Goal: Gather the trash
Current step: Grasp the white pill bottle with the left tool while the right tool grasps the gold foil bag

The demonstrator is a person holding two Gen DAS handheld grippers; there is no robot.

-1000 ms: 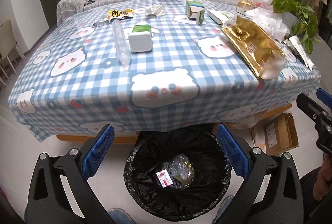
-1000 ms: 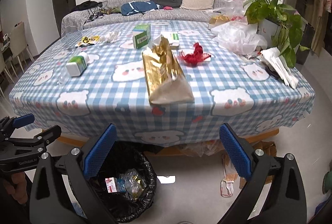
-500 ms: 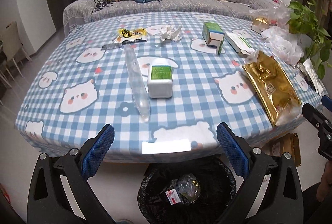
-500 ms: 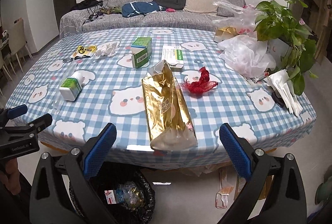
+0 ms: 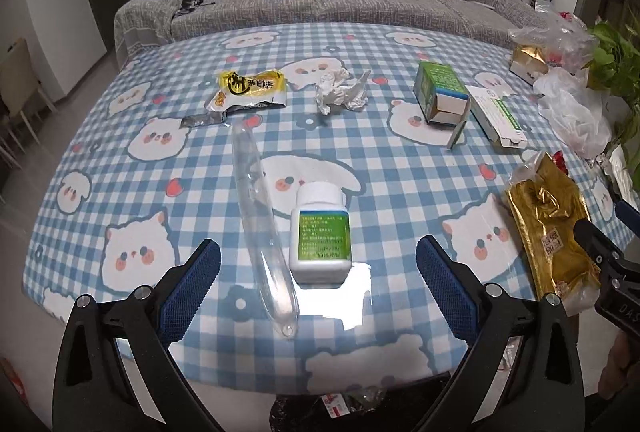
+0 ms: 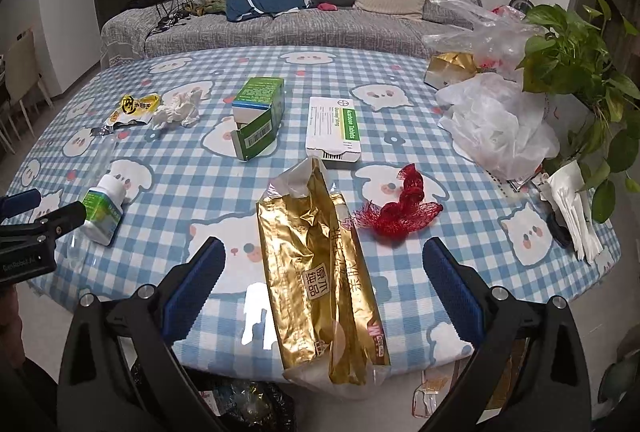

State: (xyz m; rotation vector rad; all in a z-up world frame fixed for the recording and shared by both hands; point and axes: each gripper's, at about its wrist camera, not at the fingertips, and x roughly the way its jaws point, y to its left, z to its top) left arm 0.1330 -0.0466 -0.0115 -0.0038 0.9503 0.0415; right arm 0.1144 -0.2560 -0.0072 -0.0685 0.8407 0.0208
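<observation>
Trash strewn over a round table (image 5: 120,159) w/ blue-check cat-print cloth, grey sofa (image 5: 400,3) behind. Left gripper (image 5: 318,274) hovers wide open, empty; betw. its fingers lie a white pill bottle (image 5: 320,232), green label, on its side, & a long clear plastic sleeve (image 5: 260,216) just left of it. Farther off: yellow snack wrapper (image 5: 250,87), crumpled tissue (image 5: 340,93), open green carton (image 5: 440,95). Right gripper (image 6: 324,276), also wide open & empty, straddles a crinkled gold foil bag (image 6: 320,272) overhanging the near edge; red mesh netting (image 6: 400,209) just right, flat white tablet box (image 6: 334,129) beyond. Black-lined bin (image 6: 248,408) below the table edge
</observation>
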